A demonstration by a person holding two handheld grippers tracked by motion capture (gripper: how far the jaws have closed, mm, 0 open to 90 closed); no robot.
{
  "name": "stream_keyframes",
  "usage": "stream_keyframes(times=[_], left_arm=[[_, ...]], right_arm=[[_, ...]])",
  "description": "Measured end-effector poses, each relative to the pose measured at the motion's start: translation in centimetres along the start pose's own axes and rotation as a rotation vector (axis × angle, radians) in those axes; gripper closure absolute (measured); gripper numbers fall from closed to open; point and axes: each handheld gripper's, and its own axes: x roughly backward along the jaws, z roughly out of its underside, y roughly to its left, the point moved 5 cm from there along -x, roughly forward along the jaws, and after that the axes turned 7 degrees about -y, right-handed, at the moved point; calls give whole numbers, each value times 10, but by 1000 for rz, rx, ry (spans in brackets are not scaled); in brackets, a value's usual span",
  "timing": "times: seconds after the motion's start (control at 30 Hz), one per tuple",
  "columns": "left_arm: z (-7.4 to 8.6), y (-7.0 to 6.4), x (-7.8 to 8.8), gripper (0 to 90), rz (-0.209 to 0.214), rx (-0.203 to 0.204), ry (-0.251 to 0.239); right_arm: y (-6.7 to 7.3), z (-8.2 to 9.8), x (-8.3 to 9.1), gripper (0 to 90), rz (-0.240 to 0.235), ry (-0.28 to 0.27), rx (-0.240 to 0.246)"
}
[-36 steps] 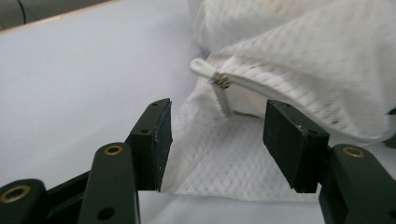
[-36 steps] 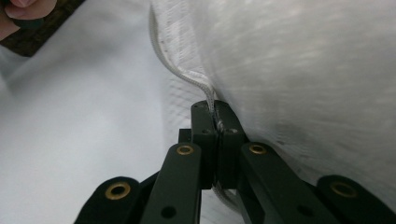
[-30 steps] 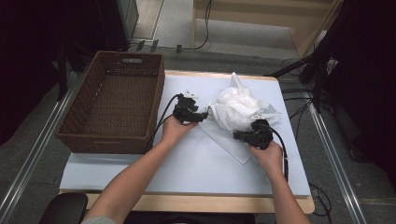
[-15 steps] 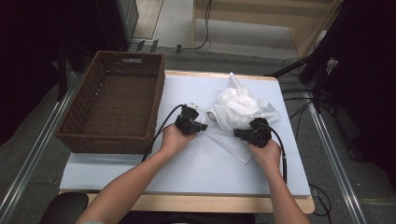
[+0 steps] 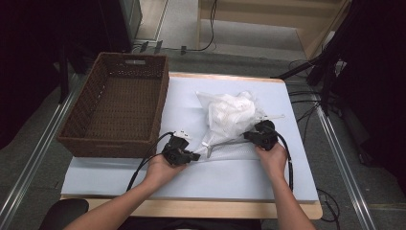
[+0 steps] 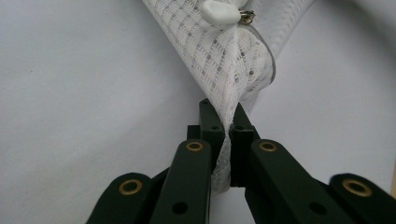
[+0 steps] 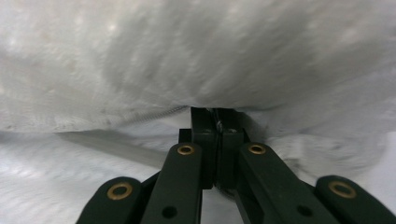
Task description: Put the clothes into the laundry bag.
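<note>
Lying across the middle of the high view, a white mesh bag [image 5: 230, 120] is being held at two points on a pale blue-white table cover [image 5: 191, 177]. Its bulging, stuffed part is sitting right of centre, while a flat mesh edge is being stretched toward the lower middle of the frame. That edge is being pinched by the left gripper [image 5: 184, 154], just below the centre of the picture; in the left gripper view the left gripper's jaws are closed on a fold of the mesh [image 6: 229, 70], with a white zipper pull [image 6: 220, 11] showing at the top of the frame. The jaws have just been closing, with the mesh between them. The right gripper [image 5: 256, 136] is being pressed against the lower right side of the bag; in the right gripper view its jaws are clamped together on the bag's fabric [image 7: 196, 56] beside a zipper seam.

A brown wicker basket [image 5: 76, 139] is standing at the upper left, on the left end of the cover. The cover is being carried by a wooden table [image 5: 191, 208], whose light edge is showing along the bottom. Grey floor [image 5: 28, 134], metal rails and black cables are being seen around the table, with dark furniture at both upper corners.
</note>
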Motion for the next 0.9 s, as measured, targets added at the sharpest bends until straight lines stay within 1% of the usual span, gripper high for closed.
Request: stream_keyframes(times=[0.07, 0.1, 0.13, 0.17, 0.2, 0.23, 0.27, 0.3, 0.33, 0.37, 0.4, 0.43, 0.47, 0.5, 0.53, 0.57, 0.6, 0.67, 0.73, 0.77, 0.8, 0.83, 0.87, 0.9], left_arm=[[-1, 1, 2, 845, 17, 23, -12], [-1, 2, 4, 833, 14, 24, -15], [-2, 3, 5, 808, 13, 29, -23], [-2, 4, 7, 801, 14, 28, -17], [-2, 4, 8, 800, 12, 25, -11], [-2, 3, 9, 786, 14, 21, 1], [-1, 2, 11, 783, 13, 7, 6], [-1, 1, 12, 775, 14, 7, 0], [-1, 0, 14, 757, 16, 9, 0], [-1, -1, 16, 753, 16, 4, -10], [-1, -1, 17, 734, 25, 8, -22], [-3, -3, 20, 691, 46, 18, -41], [-4, -4, 21, 630, 54, 23, -55], [-5, -5, 22, 588, 57, 17, -60], [-6, -6, 22, 574, 56, 7, -66], [-6, -7, 22, 559, 53, -3, -67], [-6, -8, 21, 540, 50, -10, -65], [-6, -11, 21, 493, 47, -29, -58], [-7, -14, 23, 457, 55, -44, -61], [-9, -16, 24, 444, 58, -50, -72], [-10, -17, 26, 437, 63, -61, -79], [-12, -19, 27, 425, 66, -68, -85], [-13, -20, 29, 415, 70, -82, -90], [-15, -22, 30, 405, 76, -87, -95]], right_arm=[[7, 2, 7, 900, -45, 6, -4], [12, 3, 11, 900, -80, 6, -8], [16, 5, 16, 900, -96, 8, 5], [20, 7, 21, 900, -107, 7, 27], [25, 9, 25, 899, -132, 4, 40], [28, 10, 28, 899, -140, 8, 58], [32, 11, 32, 899, -136, 15, 85], [34, 12, 34, 898, -126, 20, 96], [35, 14, 37, 898, -123, 30, 96], [37, 17, 40, 898, -126, 37, 102], [38, 20, 43, 894, -123, 39, 106], [38, 22, 45, 878, -123, 43, 108], [37, 24, 47, 868, -132, 49, 105], [37, 26, 50, 864, -127, 45, 110], [35, 25, 51, 861, -125, 36, 118], [35, 24, 51, 860, -134, 35, 103], [34, 23, 51, 850, -136, 30, 100], [32, 23, 52, 809, -129, 36, 108], [31, 21, 54, 718, -130, 29, 111], [31, 20, 55, 676, -139, 19, 108], [30, 18, 57, 607, -153, -3, 115], [30, 17, 59, 557, -169, -30, 128], [30, 15, 61, 520, -166, -57, 153], [29, 13, 64, 473, -168, -78, 163]])
